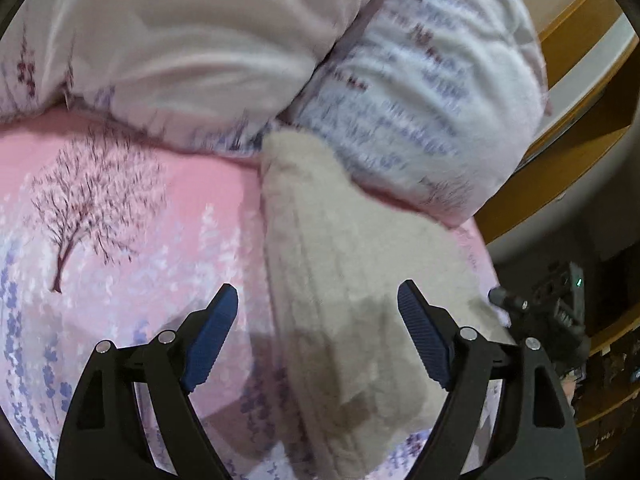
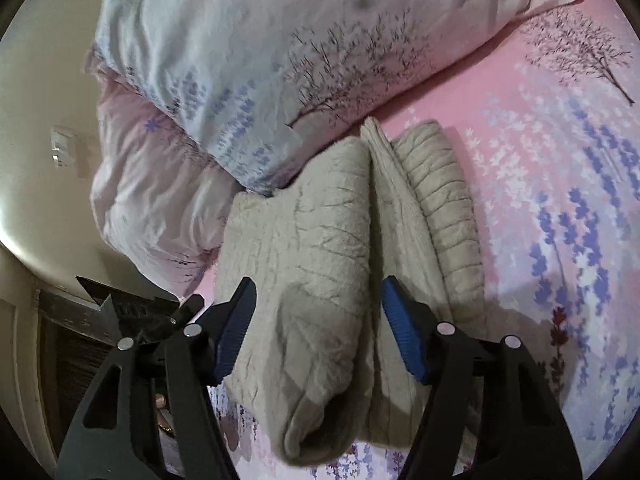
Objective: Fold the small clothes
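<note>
A beige knitted garment (image 1: pixel 344 280) lies folded on the pink flowered bed sheet (image 1: pixel 120 240). In the left wrist view my left gripper (image 1: pixel 318 300) is open and empty just above the garment's left side. In the right wrist view the garment (image 2: pixel 320 260) shows as a folded bundle with a ribbed part on its right. My right gripper (image 2: pixel 318 292) is open above it, holding nothing. The other gripper (image 1: pixel 540 312) shows at the garment's right edge in the left wrist view.
A bunched duvet (image 1: pixel 200 40) with a lavender print lies behind the garment and touches its far end; it also shows in the right wrist view (image 2: pixel 240 60). A wooden bed frame (image 1: pixel 576 60) runs on the right. A cream wall (image 2: pixel 36 120) stands beyond the bed.
</note>
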Demonstrator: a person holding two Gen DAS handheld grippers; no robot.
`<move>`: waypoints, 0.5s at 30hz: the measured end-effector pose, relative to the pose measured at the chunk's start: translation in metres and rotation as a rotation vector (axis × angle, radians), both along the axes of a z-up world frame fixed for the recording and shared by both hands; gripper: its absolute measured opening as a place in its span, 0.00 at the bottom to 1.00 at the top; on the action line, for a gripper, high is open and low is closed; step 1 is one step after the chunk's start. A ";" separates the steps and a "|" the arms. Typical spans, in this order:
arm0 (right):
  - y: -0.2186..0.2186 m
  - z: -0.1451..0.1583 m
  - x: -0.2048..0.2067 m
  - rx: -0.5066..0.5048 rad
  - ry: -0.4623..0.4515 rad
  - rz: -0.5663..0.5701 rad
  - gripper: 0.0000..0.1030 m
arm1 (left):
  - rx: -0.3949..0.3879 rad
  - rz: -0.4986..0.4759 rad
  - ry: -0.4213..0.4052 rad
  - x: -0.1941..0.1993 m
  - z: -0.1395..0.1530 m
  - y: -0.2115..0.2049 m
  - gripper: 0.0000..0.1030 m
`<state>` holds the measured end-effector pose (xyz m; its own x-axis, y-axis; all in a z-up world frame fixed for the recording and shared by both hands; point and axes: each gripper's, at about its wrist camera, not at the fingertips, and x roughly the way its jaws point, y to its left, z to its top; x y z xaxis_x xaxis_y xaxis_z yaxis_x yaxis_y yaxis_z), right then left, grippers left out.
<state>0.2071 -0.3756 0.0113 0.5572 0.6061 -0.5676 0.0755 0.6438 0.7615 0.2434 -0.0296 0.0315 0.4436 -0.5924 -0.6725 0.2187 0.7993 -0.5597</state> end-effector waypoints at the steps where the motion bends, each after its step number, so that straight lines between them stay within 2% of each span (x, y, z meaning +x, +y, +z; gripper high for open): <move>1: 0.001 -0.002 0.003 -0.005 0.010 0.002 0.58 | 0.002 -0.007 0.013 0.002 -0.005 -0.004 0.80; 4: 0.009 -0.007 0.015 -0.009 0.022 0.020 0.51 | -0.013 -0.019 0.031 0.004 -0.013 -0.009 0.80; 8: 0.008 -0.011 0.022 0.009 0.020 0.007 0.47 | -0.028 -0.039 0.024 0.004 -0.014 -0.017 0.80; 9: 0.006 -0.012 0.024 0.022 0.019 0.000 0.42 | -0.024 -0.043 0.020 0.004 -0.014 -0.019 0.80; 10: 0.006 -0.014 0.026 0.020 0.018 -0.010 0.26 | -0.021 -0.045 0.016 0.003 -0.014 -0.020 0.80; 11: 0.006 -0.016 0.025 0.011 0.012 -0.013 0.18 | -0.020 -0.045 0.016 0.003 -0.014 -0.021 0.80; 15: 0.012 0.008 0.011 -0.096 -0.116 -0.028 0.13 | -0.024 -0.041 0.014 0.004 -0.011 -0.026 0.80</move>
